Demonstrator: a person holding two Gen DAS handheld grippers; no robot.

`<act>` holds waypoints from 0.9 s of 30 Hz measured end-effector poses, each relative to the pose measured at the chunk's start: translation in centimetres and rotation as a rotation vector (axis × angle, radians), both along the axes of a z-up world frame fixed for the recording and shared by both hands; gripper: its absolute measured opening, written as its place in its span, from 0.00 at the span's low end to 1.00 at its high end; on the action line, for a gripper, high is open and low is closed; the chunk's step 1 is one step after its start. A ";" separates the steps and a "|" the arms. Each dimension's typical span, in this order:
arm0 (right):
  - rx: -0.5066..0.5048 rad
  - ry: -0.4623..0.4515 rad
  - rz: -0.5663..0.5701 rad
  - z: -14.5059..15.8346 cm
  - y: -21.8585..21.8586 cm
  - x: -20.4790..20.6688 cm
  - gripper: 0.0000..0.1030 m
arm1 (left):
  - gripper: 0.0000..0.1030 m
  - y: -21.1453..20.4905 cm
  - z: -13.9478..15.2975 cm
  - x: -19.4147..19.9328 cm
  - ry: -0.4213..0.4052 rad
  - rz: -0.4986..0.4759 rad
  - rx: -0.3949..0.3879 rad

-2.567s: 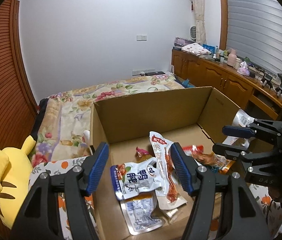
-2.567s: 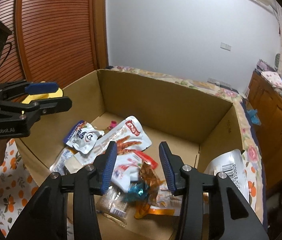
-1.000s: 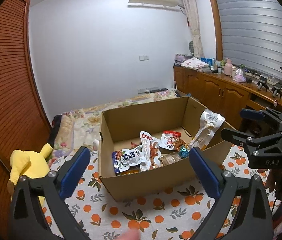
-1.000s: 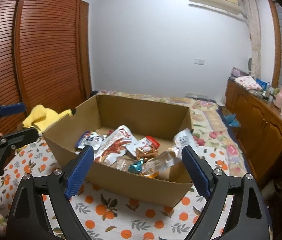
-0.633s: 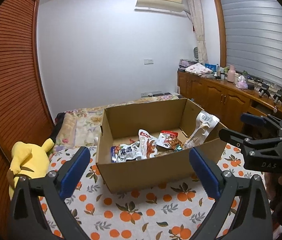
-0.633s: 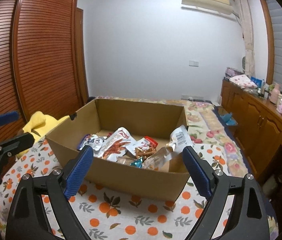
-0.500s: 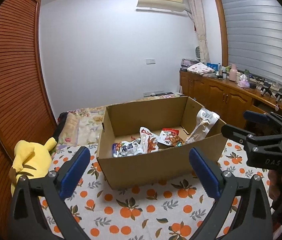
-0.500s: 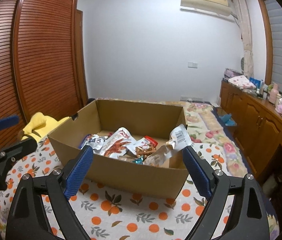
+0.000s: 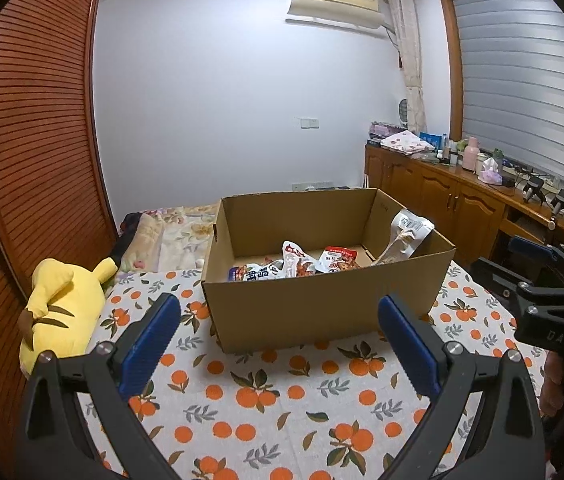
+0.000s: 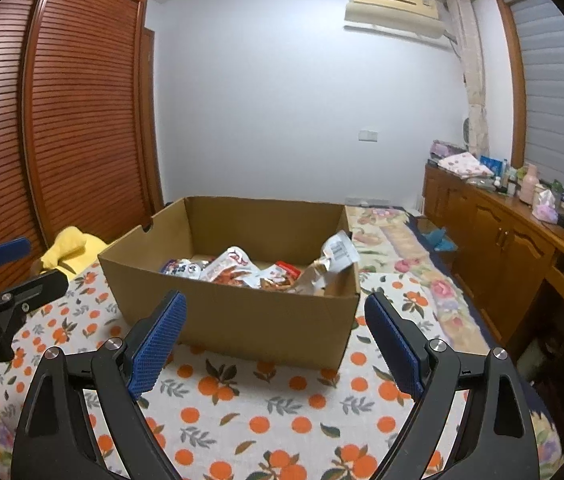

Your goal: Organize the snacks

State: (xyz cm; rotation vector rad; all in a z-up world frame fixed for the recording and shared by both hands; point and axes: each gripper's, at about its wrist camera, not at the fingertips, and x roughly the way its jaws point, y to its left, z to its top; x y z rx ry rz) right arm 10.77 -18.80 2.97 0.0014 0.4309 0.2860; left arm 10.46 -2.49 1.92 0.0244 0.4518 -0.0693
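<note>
We are in a bedroom with a slatted wooden wardrobe on one side and a low cabinet under the blinds on the other, and our work surface is a cloth printed with oranges (image 9: 266, 396). On it stands the open cardboard box (image 9: 321, 308), its long side turned towards us, and the snack packets (image 9: 297, 266) lie heaped on its floor. One silvery pouch (image 9: 405, 232) leans up against the right end wall and pokes above the rim.

The box lies straight ahead of both claws and well apart from them, with bare cloth between. From the left gripper (image 9: 278, 332) the box sits centred or a touch to the right; from the right gripper (image 10: 274, 332) it sits centred or a touch to the left. We judge the two about equally near, so neither hand has a clear claim. The silvery pouch is on the right hand's side, the blue-and-white packet (image 10: 180, 268) on the left's.

Both claws are spread wide, blue pads far apart, holding nothing and touching nothing. We see no packet left on the cloth, though the near wall hides the front of the box floor, so we cannot be sure how the heap lies there. A yellow plush toy (image 9: 58, 308) rests off to the left, clear of the box.
</note>
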 end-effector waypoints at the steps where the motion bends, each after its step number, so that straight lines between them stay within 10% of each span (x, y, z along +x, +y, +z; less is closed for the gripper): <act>1: 0.003 0.000 -0.003 0.0 -0.1 -0.2 0.90 | 0.97 0.0 -0.1 -0.3 0.001 0.002 -0.003; 27: 0.017 -0.004 -0.002 0.4 -0.4 -3.5 0.90 | 0.97 1.2 -0.8 -2.9 0.040 0.033 -0.011</act>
